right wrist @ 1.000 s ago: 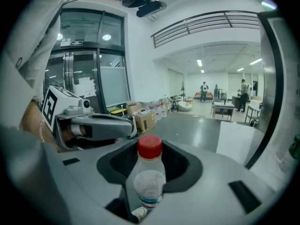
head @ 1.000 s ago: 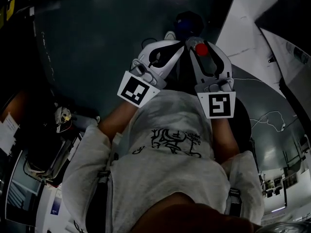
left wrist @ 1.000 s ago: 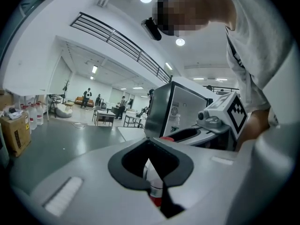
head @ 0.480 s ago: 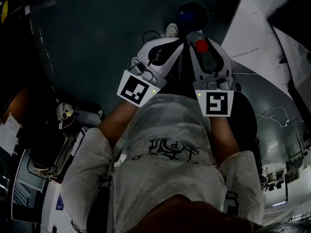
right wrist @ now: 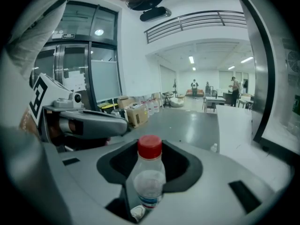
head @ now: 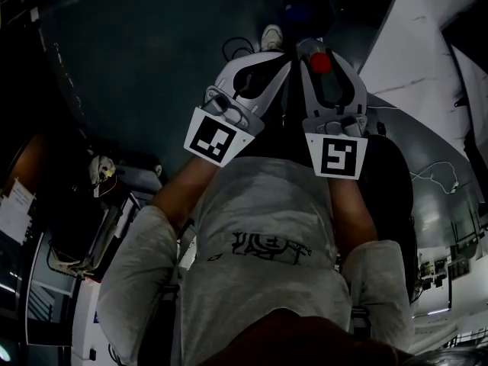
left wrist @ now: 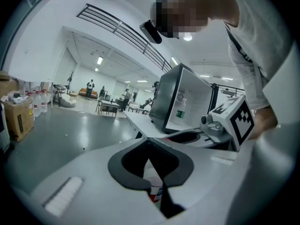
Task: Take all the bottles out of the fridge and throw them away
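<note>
Your right tongs (right wrist: pixel 150 146) are clamped on an upright red-capped bottle (right wrist: pixel 149 182). Your left tongs (left wrist: pixel 151 149) grip a second bottle (left wrist: pixel 154 184). Both hang above the dark floor (head: pixel 152 67).

A clear red-capped bottle (right wrist: pixel 149 182) stands upright between the right tool's (right wrist: pixel 150 165) jaws; a red-banded second bottle (left wrist: pixel 155 185) sits wedged in the left tool (left wrist: pixel 152 170); the fridge (left wrist: pixel 180 100) stands beyond on the counter (left wrist: pixel 139 121).

Both forearms (head: pixel 183 193) reach forward side by side. The left tool (head: pixel 267 59) angles inward, clamped on a labelled bottle (left wrist: pixel 156 191). The right tool (head: pixel 316 52) grips a red-capped bottle (right wrist: pixel 149 172).
</note>
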A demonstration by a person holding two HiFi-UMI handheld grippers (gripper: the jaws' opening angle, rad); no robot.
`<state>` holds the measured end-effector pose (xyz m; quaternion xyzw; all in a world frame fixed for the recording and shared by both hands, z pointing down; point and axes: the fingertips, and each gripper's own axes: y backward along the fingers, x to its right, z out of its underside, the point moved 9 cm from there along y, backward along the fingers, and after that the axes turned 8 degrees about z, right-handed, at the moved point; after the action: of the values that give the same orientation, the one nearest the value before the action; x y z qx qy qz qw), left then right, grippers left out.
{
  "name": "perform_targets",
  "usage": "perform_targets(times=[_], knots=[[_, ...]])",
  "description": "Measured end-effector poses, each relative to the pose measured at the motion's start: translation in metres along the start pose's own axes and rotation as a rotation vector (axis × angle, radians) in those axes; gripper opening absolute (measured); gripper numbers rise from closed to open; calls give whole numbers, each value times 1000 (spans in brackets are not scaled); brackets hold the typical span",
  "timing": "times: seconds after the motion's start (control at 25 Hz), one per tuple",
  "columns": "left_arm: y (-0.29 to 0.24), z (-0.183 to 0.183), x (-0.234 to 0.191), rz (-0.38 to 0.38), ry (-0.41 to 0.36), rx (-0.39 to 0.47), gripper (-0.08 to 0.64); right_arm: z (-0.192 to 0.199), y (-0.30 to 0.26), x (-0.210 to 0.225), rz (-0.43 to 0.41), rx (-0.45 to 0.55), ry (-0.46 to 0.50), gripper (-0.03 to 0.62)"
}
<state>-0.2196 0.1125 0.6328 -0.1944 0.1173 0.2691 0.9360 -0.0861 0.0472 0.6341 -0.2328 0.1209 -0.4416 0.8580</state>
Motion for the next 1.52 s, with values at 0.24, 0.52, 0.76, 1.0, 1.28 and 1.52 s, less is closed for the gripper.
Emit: perform_targets(times=[0.24,0.52,0.76,1.0,1.28,1.52], knots=[[-7,22,-11,-27,5,7,8,21,-17,-2,24,13,5,160],[-18,50,-24,-34,17,4,8,49,-36,0,36,-10,1,160],[-25,70,-31,-45,16,13,8,68,-50,-2,50,-8,11,160],[-35,81,-33,-46,13,25,8,82,-57,-1,61,-2,26,160],[-47,97,-40,-51,7,28,8,102,-72,0,69,-4,41,160],[-53,102,-46,-58,35,27,8,112,-80,0,73,-13,59,160]])
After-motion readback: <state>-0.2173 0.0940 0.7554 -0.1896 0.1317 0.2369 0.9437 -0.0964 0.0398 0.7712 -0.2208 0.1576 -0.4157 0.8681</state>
